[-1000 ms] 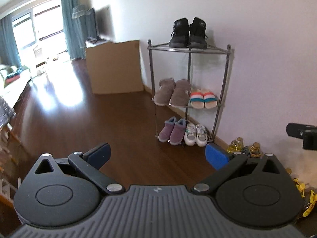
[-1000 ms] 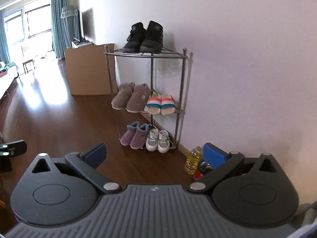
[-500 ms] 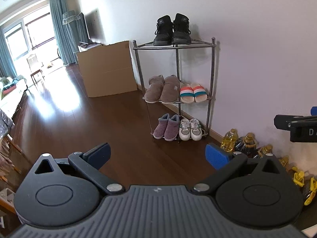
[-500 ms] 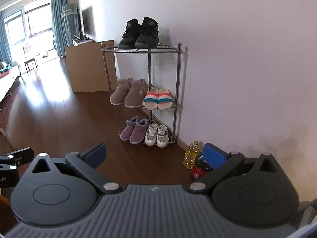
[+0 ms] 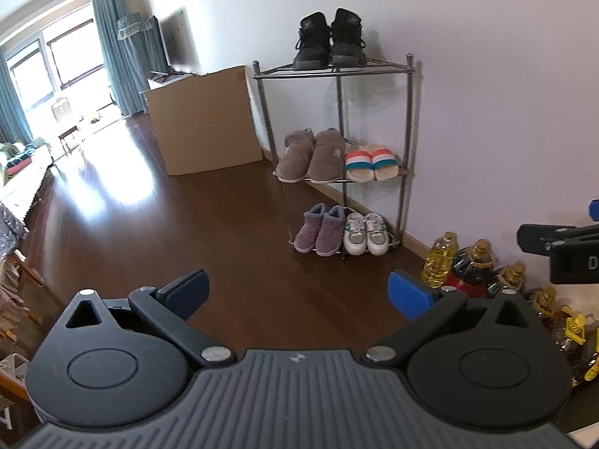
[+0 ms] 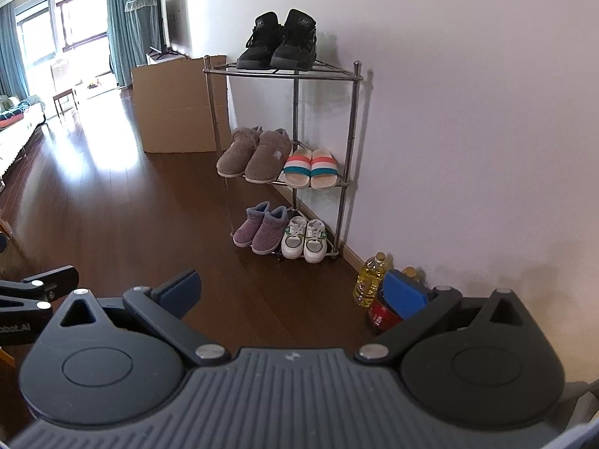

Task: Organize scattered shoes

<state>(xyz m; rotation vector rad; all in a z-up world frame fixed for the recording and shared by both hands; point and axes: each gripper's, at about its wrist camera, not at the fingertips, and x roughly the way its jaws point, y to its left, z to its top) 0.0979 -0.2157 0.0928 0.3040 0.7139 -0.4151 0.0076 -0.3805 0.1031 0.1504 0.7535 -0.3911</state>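
Note:
A three-tier metal corner rack [image 5: 409, 119] [image 6: 355, 119] stands against the white wall. Black sneakers [image 5: 329, 39] [image 6: 279, 39] sit on its top shelf. Brown slippers [image 5: 312, 155] [image 6: 254, 155] and striped slides [image 5: 370, 162] [image 6: 310, 168] share the middle shelf. Purple slippers [image 5: 320, 228] [image 6: 260, 228] and white sneakers [image 5: 365, 234] [image 6: 304, 241] rest on the bottom tier. My left gripper [image 5: 299, 293] is open, holds nothing and is well back from the rack. My right gripper [image 6: 292, 292] is likewise open and holds nothing. The right gripper's body shows at the right edge of the left wrist view.
A large cardboard box [image 5: 204, 119] [image 6: 176, 104] stands on the wooden floor left of the rack. Oil and sauce bottles [image 5: 440, 256] [image 6: 368, 278] line the wall to the rack's right. Bright windows with teal curtains [image 5: 112, 48] are far left.
Both grippers have pulled back from the rack, which now appears smaller and more centred. Both stayed open and without a load.

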